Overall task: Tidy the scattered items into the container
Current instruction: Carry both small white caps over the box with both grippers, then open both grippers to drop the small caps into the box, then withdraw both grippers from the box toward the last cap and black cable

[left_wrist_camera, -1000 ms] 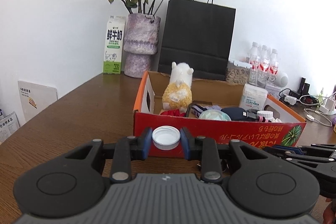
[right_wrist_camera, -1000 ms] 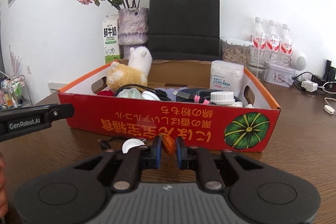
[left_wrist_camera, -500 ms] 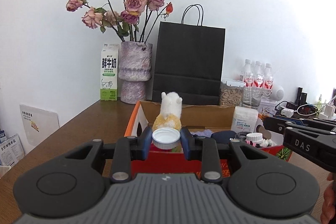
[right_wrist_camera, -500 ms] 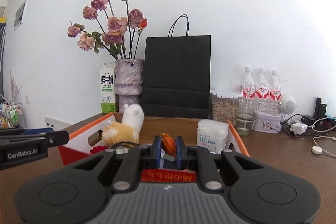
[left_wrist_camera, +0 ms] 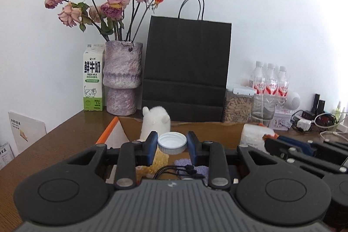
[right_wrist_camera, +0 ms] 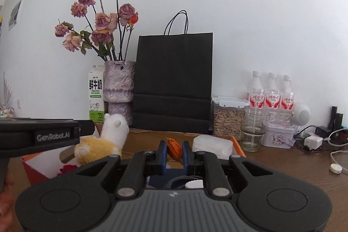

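Two hand-held grippers hang over an open cardboard box [left_wrist_camera: 113, 129] on a brown desk [left_wrist_camera: 54, 145], each carrying a small item bound for it. The left gripper [left_wrist_camera: 172, 144] has its jaws clamped on a white cap [left_wrist_camera: 172, 142], held level above the box's left half, just in front of a plush toy [left_wrist_camera: 155, 121]. The right gripper [right_wrist_camera: 174, 150] has its jaws closed narrowly on a small orange object [right_wrist_camera: 173, 148], too small to identify, above the box's middle near a white tub [right_wrist_camera: 212, 145]. Releasing well probably means lowering each load below the rim first, over a gap between the cables [left_wrist_camera: 180, 169] and other contents, then parting the jaws only slightly so the cap drops flat and does not roll. The two tools sit close together, so letting go one at a time looks wiser.
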